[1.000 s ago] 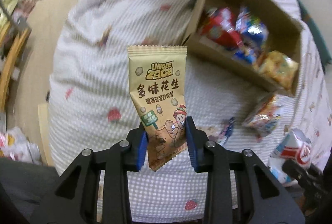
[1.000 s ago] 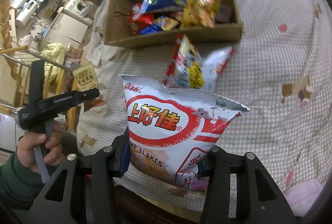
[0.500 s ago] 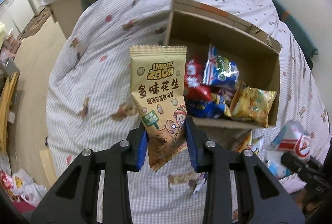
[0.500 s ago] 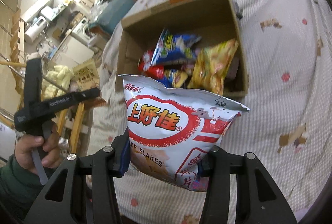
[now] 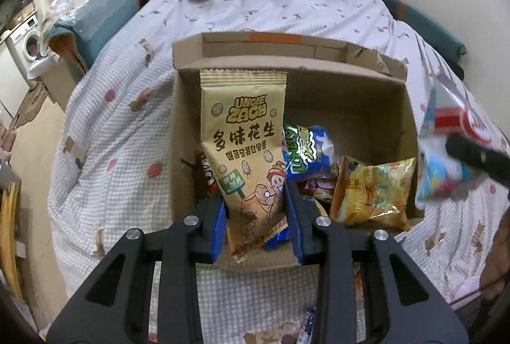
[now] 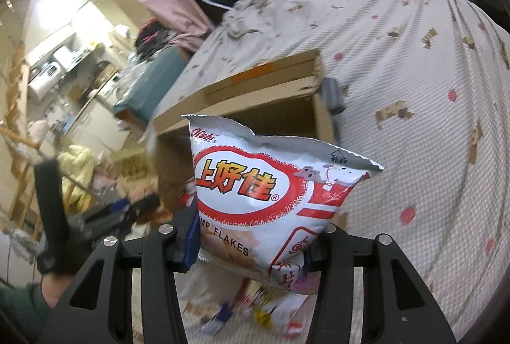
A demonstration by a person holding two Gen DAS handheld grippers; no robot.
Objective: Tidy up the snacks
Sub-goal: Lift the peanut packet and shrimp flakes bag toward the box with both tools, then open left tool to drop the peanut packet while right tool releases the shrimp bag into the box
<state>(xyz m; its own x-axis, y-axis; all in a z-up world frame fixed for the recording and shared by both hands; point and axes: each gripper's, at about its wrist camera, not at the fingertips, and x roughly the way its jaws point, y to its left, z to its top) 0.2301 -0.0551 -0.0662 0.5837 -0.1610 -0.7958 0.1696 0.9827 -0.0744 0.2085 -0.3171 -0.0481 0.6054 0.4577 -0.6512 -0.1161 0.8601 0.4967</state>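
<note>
My left gripper [image 5: 256, 213] is shut on a tan peanut packet [image 5: 244, 146], held upright over the open cardboard box [image 5: 287, 63] on the bed. Inside the box lie a blue chip bag [image 5: 306, 149], a yellow snack bag [image 5: 373, 187] and other packets. My right gripper [image 6: 251, 245] is shut on a white and red shrimp flakes bag [image 6: 271, 184], held in front of the same box [image 6: 255, 89]. That bag and gripper show blurred at the right edge of the left wrist view [image 5: 452, 146]. The left gripper shows blurred at the left of the right wrist view [image 6: 121, 210].
The box stands on a bed with a checked, patterned cover [image 5: 127, 152]. Loose snack packets [image 6: 248, 312] lie on the cover below the right gripper. A teal box [image 5: 89, 22], clothes and a washing machine [image 5: 28, 41] stand beyond the bed's left side.
Both grippers have moved toward the box with their packets still held. The box now lies straight ahead of the left gripper, and the left view has rolled upright.
</note>
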